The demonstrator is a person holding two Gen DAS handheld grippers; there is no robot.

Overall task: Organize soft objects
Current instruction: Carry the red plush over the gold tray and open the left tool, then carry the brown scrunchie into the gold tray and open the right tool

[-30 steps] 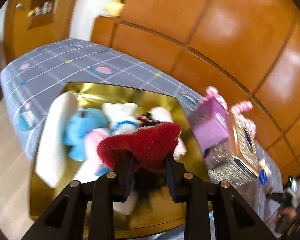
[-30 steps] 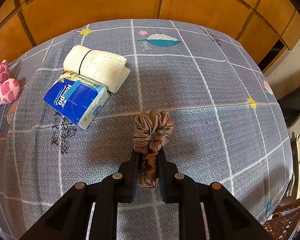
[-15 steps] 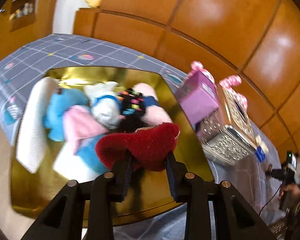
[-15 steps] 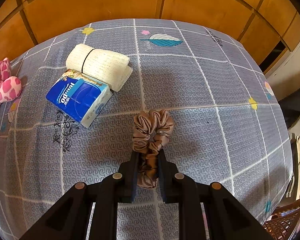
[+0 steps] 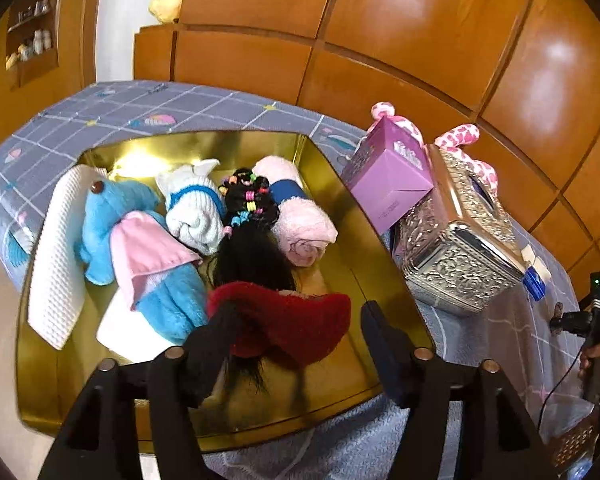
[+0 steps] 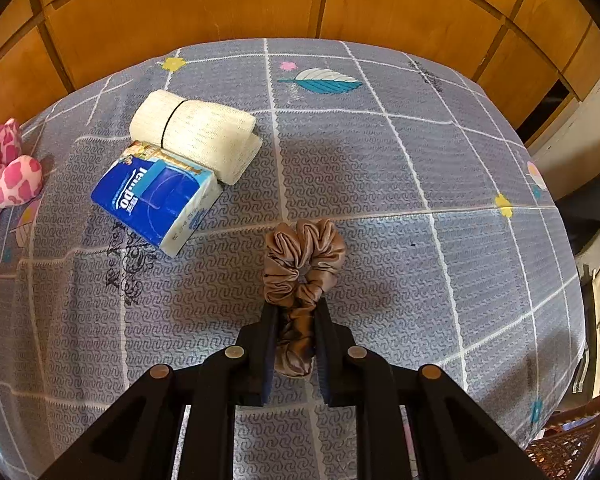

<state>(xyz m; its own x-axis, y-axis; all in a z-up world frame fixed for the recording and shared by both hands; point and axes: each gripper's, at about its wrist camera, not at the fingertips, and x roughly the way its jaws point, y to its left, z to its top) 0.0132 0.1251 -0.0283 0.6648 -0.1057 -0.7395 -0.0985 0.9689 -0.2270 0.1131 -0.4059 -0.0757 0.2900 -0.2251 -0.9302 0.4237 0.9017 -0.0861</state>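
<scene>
In the left wrist view my left gripper (image 5: 296,312) is open over the gold tray (image 5: 352,208). A red fuzzy cloth (image 5: 296,324) lies between the spread fingers, resting on a black wig (image 5: 252,256) in the tray. The tray also holds blue plush toys (image 5: 112,216), a white plush (image 5: 194,212), a pink rolled towel (image 5: 304,228) and a white waffle cloth (image 5: 56,264). In the right wrist view my right gripper (image 6: 296,312) is shut on a brown satin scrunchie (image 6: 304,256) just above the grey bedspread (image 6: 380,184).
A purple box (image 5: 388,176), a silver embossed box (image 5: 460,248) and a pink spotted plush (image 5: 468,144) sit right of the tray. A cream rolled cloth (image 6: 196,132) and a blue tissue pack (image 6: 156,196) lie on the bedspread. Wooden panels stand behind.
My left gripper moved lower over the tray and opened, letting go of the red cloth. My right gripper stays shut on the scrunchie, almost still.
</scene>
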